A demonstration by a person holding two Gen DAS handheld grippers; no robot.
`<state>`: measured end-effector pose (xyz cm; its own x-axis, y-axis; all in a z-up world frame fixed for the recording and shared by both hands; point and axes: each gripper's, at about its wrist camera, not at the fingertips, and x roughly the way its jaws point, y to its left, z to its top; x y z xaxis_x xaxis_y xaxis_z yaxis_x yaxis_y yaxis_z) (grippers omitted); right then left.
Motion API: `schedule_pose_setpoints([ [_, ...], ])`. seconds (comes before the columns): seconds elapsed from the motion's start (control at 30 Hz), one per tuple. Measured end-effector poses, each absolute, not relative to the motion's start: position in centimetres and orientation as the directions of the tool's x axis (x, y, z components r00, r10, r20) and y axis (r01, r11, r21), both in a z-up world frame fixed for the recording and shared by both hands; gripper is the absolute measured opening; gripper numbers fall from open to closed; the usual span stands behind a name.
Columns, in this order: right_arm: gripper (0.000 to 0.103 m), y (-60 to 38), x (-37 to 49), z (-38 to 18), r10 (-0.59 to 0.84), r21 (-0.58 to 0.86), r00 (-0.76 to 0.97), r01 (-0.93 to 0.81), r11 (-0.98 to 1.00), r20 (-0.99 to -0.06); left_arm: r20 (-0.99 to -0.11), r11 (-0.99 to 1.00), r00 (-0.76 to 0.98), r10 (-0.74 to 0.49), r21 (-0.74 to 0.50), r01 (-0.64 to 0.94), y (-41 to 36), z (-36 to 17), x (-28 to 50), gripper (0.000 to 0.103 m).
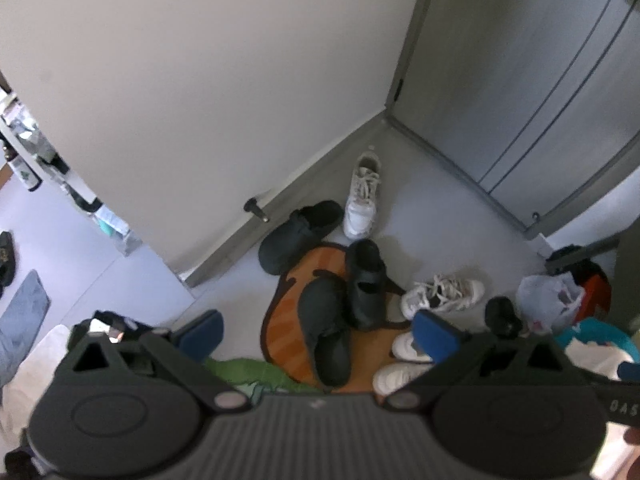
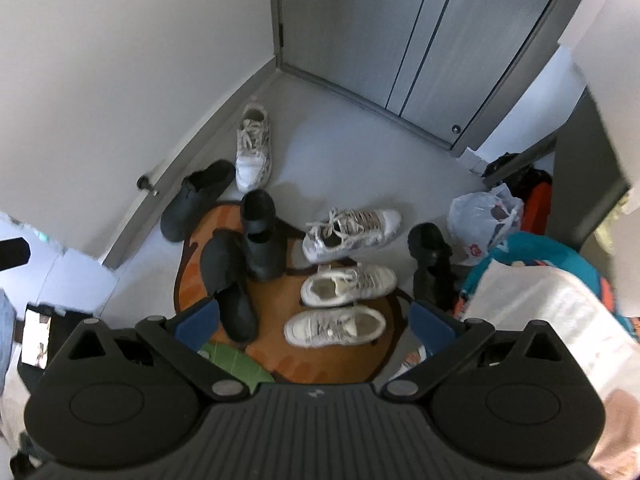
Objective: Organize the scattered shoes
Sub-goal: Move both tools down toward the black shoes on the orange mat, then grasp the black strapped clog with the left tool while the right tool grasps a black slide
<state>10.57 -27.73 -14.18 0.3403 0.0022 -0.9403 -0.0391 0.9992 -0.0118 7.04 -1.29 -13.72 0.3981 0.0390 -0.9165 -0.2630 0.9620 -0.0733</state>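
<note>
Several shoes lie scattered on a pale floor around an orange mat [image 2: 280,356]. A white sneaker [image 2: 253,148] lies near the wall corner, with a dark slipper [image 2: 196,204] beside it. Two more dark shoes [image 2: 262,240] [image 2: 228,284] overlap on the mat. Three white sneakers [image 2: 352,230] [image 2: 348,284] [image 2: 334,326] lie to the right, and a black shoe [image 2: 430,260] lies beyond them. My right gripper [image 2: 316,326] hangs open high above them, holding nothing. My left gripper [image 1: 316,332] is open too, above the dark slipper [image 1: 326,332] on the mat [image 1: 288,308].
A grey door [image 2: 400,40] and white wall [image 2: 120,60] close the corner, with a door stopper [image 2: 146,182] on the wall. A plastic bag [image 2: 480,220], a teal-and-white bag [image 2: 540,280] and red items crowd the right. A green item [image 2: 236,364] lies under the grippers.
</note>
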Motion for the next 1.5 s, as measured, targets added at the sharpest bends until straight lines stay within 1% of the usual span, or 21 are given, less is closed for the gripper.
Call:
schedule_pose_setpoints([
  [0.03,0.103,-28.1,10.8,-15.9,0.006,-0.003,0.341,-0.027,1.0,-0.94,-0.917,0.962,0.399,0.034,-0.078,-0.261,-1.6,-14.9,7.3,0.102],
  [0.1,0.103,-28.6,11.0,-18.7,0.0,-0.001,0.343,-0.003,1.0,-0.939,-0.915,0.964,0.404,0.015,-0.093,-0.247,-2.0,-19.2,7.9,0.1],
  [0.13,0.102,-28.9,11.0,-20.0,-0.006,-0.003,0.343,0.009,1.0,-0.939,-0.914,0.967,0.406,0.007,-0.098,-0.237,-2.2,-20.7,8.2,0.096],
  [0.17,0.101,-29.1,11.1,-22.1,-0.017,-0.003,0.342,0.041,0.999,-0.94,-0.917,0.969,0.398,-0.008,-0.105,-0.222,-2.3,-22.7,8.6,0.094],
  [0.2,0.1,-29.3,11.3,-24.3,-0.026,0.001,0.334,0.081,0.997,-0.942,-0.927,0.969,0.375,-0.029,-0.117,-0.216,-2.2,-25.3,9.1,0.093],
  [0.23,0.093,-29.4,11.5,-25.6,-0.028,0.009,0.327,0.11,0.994,-0.945,-0.933,0.966,0.357,-0.041,-0.128,-0.224,-2.0,-26.7,9.4,0.089],
  [0.27,0.091,-29.2,11.6,-27.1,-0.031,0.014,0.338,0.132,0.991,-0.94,-0.934,0.96,0.354,-0.054,-0.147,-0.239,-1.7,-28.2,9.7,0.089],
  [0.33,0.091,-28.5,11.7,-29.1,-0.04,0.013,0.388,0.134,0.991,-0.921,-0.925,0.954,0.372,-0.076,-0.176,-0.241,-1.2,-30.7,10.0,0.091],
  [0.43,0.092,-27.8,12.0,-32.3,0.002,0.076,0.42,0.159,0.984,-0.908,-0.907,0.967,0.414,-0.079,-0.17,-0.188,-1.3,-33.3,10.4,0.095],
  [0.47,0.094,-27.7,12.1,-33.3,0.013,0.095,0.429,0.17,0.981,-0.903,-0.899,0.972,0.43,-0.084,-0.169,-0.162,-1.4,-34.2,10.7,0.095],
  [0.6,0.095,-27.0,12.6,-36.7,0.032,0.116,0.448,0.16,0.98,-0.893,-0.881,0.975,0.465,-0.084,-0.168,-0.143,-0.6,-38.0,11.5,0.095],
  [0.67,0.095,-26.6,12.9,-39.1,0.064,0.136,0.454,0.128,0.982,-0.889,-0.881,0.971,0.461,-0.108,-0.193,-0.14,-0.2,-39.8,11.9,0.093],
  [0.73,0.095,-26.5,13.0,-40.1,0.066,0.127,0.48,0.096,0.987,-0.875,-0.878,0.973,0.46,-0.131,-0.202,-0.108,0.3,-41.6,12.1,0.093],
  [0.87,0.095,-27.1,13.3,-41.4,0.058,0.118,0.532,0.078,0.99,-0.844,-0.859,0.98,0.491,-0.144,-0.192,-0.048,1.3,-43.2,13.0,0.093],
  [1.0,0.096,-27.4,13.8,-42.2,0.084,0.101,0.554,0.001,0.995,-0.829,-0.85,0.967,0.484,-0.208,-0.252,-0.026,1.5,-44.3,15.5,0.093],
  [1.13,0.095,-27.2,14.2,-42.6,0.131,0.13,0.559,-0.042,0.991,-0.819,-0.823,0.975,0.529,-0.207,-0.22,0.04,0.4,-44.1,16.5,0.093],
  [1.23,0.095,-26.8,14.3,-42.1,0.136,0.121,0.593,-0.066,0.991,-0.793,-0.792,0.968,0.558,-0.248,-0.231,0.102,0.5,-43.4,16.8,0.093],
  [1.3,0.095,-26.6,14.3,-41.8,0.144,0.123,0.609,-0.076,0.99,-0.78,-0.78,0.974,0.584,-0.224,-0.197,0.11,1.1,-42.5,16.5,0.093],
  [1.4,0.095,-25.2,14.1,-40.1,0.163,0.118,0.658,-0.112,0.987,-0.735,-0.767,0.989,0.624,-0.147,-0.101,0.109,1.9,-41.9,15.9,0.093],
  [1.43,0.095,-24.8,14.0,-39.5,0.178,0.125,0.668,-0.126,0.984,-0.722,-0.77,0.991,0.625,-0.13,-0.092,0.093,2.4,-42.0,15.8,0.093],
  [1.5,0.095,-24.1,13.8,-38.3,0.213,0.157,0.682,-0.144,0.977,-0.7,-0.776,0.99,0.617,-0.132,-0.135,0.042,3.8,-42.4,15.7,0.091],
])
